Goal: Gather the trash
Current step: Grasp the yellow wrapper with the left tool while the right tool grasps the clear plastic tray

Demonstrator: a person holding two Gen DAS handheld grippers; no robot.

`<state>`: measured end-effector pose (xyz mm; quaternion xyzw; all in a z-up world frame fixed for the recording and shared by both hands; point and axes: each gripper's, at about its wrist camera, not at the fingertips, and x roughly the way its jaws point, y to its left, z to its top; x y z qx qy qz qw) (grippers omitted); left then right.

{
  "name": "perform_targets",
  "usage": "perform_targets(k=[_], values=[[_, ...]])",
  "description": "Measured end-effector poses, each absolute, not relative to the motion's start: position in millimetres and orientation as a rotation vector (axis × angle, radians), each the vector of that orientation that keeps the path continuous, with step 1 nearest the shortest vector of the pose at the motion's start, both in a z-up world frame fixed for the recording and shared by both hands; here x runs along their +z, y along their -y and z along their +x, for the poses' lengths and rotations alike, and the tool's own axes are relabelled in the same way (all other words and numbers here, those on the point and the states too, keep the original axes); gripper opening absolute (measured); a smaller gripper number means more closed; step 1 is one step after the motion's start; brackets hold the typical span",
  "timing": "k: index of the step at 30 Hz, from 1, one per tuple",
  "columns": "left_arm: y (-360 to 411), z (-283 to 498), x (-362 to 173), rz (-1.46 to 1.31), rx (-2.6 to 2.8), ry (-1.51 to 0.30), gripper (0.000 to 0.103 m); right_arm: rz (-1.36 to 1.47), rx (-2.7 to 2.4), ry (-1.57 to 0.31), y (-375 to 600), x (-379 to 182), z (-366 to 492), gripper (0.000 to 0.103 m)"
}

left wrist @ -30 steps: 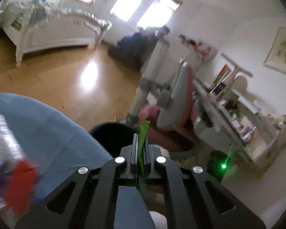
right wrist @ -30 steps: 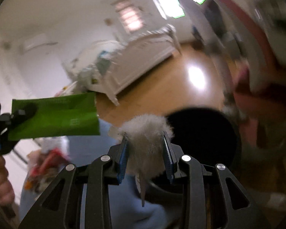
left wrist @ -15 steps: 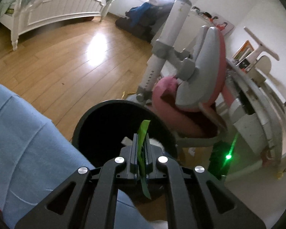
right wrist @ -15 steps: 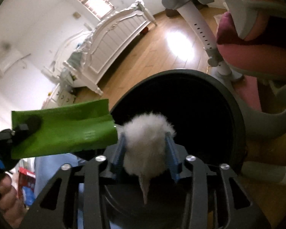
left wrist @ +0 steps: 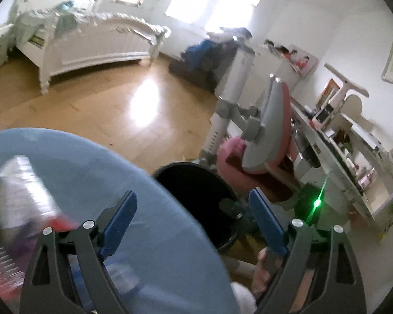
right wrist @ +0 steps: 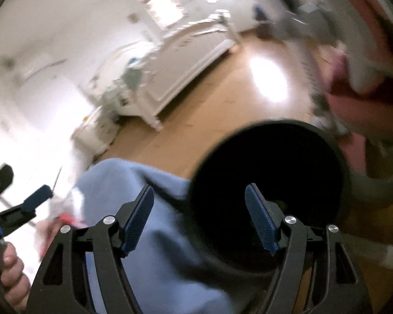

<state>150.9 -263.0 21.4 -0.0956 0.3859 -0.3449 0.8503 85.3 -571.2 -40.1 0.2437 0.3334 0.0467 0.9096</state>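
Observation:
A black round trash bin [left wrist: 196, 196] stands on the floor beside a blue-covered table [left wrist: 78, 170]; it also shows in the right wrist view [right wrist: 275, 183]. My left gripper [left wrist: 194, 225] is open and empty, above the table edge next to the bin. My right gripper [right wrist: 200, 219] is open and empty, above the bin's near rim. Blurred red and clear wrappers [left wrist: 21, 204] lie on the blue table at the left. The left gripper also shows at the left edge of the right wrist view [right wrist: 26, 204], held by a hand.
A pink and grey chair [left wrist: 264, 136] stands just behind the bin. A cluttered white desk [left wrist: 353, 162] runs along the right wall. A white bed [left wrist: 91, 44] stands across the wooden floor [left wrist: 104, 112]. A green light [left wrist: 317, 202] glows under the desk.
Both grippers have opened. The green wrapper has left the left gripper and the white fluffy wad has left the right one; neither is visible now. Both grippers have pulled back and up from the bin.

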Motion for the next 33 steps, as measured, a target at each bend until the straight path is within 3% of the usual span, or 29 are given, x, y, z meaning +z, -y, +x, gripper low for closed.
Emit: perform_targets(k=[9,18,19,21,26,31,33], values=[[71.2,129.5,27.6,-0.295,-0.462,-0.764,0.087,0.339,0.557,-0.781,400.5,24.2,109.0,0.08],[-19.6,133.9,-6.0,-0.384,-0.438,-0.832,0.086,0.122,0.689,-0.966,260.6,-2.8,127.3,0.079],[-20.0,135.1,-8.0,-0.386,-0.443,-0.831,0.086,0.097,0.687,-0.966,252.7,-4.3,126.2,0.077],[-18.8,140.7,-10.8,-0.389,-0.46,-0.83,0.086,0.048,0.683,-0.992,241.5,-8.2,124.6,0.046],[-5.4,156.0,-15.9,-0.388,-0.508,-0.831,0.086,0.05,0.679,-0.94,248.0,5.9,106.6,0.039],[-0.3,182.8,-27.2,-0.432,-0.469,-0.854,0.063,0.135,0.643,-0.877,278.8,20.9,91.4,0.039],[-4.4,188.5,-34.7,-0.452,-0.435,-0.876,0.044,0.153,0.637,-0.873,291.1,22.7,88.8,0.039]])
